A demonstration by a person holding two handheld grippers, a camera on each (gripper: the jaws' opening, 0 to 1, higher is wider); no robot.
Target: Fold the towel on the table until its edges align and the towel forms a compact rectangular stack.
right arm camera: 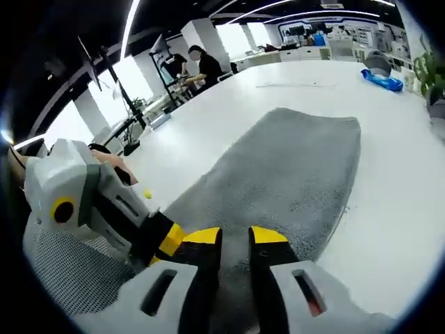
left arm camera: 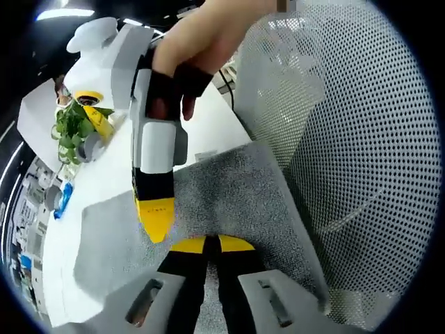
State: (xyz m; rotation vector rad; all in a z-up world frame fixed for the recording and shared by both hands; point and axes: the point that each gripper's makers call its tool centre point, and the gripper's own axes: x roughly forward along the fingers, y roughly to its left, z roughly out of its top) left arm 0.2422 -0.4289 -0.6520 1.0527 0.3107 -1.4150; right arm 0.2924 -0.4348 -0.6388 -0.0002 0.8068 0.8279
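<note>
White tabletop (right arm camera: 389, 209) spreads under both grippers. Nearest, the left gripper (left arm camera: 206, 245) has its yellow-tipped jaws pressed together on the near edge of the grey towel (left arm camera: 229, 188), and the right gripper (right arm camera: 235, 236) holds its jaws slightly apart at that same edge. The towel is a nubby, fuzzy grey cloth lying mostly flat, stretching away across the table. Farther off sit a potted plant (left arm camera: 73, 129), a blue packet (right arm camera: 381, 80), and people at distant desks.
</note>
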